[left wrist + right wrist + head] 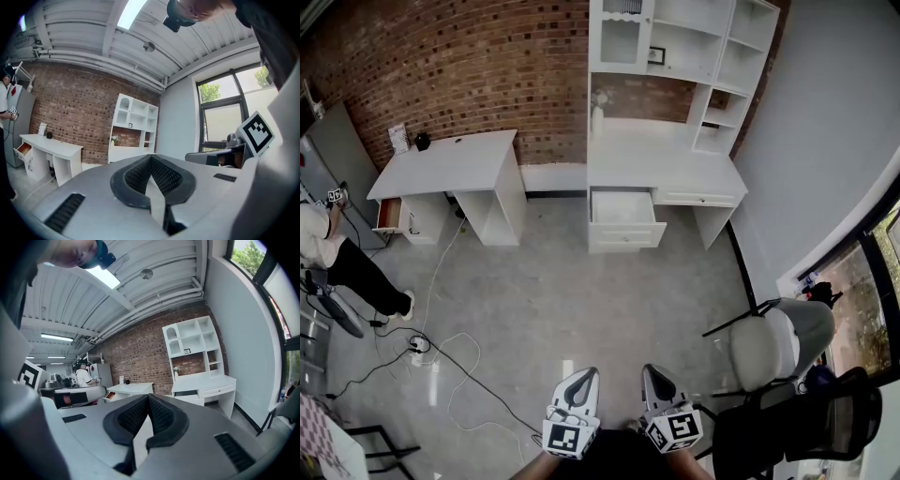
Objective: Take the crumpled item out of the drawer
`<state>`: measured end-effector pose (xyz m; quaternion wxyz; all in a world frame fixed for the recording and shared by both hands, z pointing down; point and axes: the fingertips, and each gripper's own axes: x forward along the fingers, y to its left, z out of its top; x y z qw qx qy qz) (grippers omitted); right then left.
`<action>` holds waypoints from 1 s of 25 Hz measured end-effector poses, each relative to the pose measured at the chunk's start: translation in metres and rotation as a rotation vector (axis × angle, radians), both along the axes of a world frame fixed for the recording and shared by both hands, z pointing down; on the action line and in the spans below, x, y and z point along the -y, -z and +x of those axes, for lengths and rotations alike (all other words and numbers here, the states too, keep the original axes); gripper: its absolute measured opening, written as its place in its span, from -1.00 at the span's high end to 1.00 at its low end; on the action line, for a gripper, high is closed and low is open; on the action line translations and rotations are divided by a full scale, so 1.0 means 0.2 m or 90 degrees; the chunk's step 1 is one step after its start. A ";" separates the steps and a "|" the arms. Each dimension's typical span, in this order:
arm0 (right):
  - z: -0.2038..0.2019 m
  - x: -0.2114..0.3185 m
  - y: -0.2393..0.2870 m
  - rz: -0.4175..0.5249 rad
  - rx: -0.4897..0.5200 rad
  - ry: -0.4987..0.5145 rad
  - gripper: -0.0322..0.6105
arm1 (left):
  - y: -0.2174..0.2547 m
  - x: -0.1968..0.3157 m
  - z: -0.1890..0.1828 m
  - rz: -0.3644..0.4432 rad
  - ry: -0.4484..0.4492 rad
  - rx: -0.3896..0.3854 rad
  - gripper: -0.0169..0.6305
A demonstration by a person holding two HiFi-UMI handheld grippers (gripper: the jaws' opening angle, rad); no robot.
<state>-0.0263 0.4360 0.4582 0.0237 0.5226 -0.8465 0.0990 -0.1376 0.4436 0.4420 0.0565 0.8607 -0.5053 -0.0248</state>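
Far across the room, a white desk with a hutch [666,159] has its middle drawer [623,208] pulled open. The drawer's inside looks pale and no crumpled item shows from here. My left gripper [581,377] and right gripper [652,373] are held side by side at the bottom of the head view, well short of the desk. The left gripper [151,157] has its jaws shut tip to tip with nothing between them. The right gripper [148,396] is likewise shut and empty, and its view shows the desk [204,383] ahead.
A smaller white desk [450,164] stands at the left with a small drawer [389,214] open. A person [337,262] stands beside it. Cables [441,356] trail over the grey floor. A pale chair [778,342] and a black chair [806,422] stand at the right.
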 end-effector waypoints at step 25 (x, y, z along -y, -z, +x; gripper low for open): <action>0.29 1.52 -0.07 0.021 0.018 0.028 0.86 | -0.24 1.44 0.28 -0.096 0.021 0.012 0.87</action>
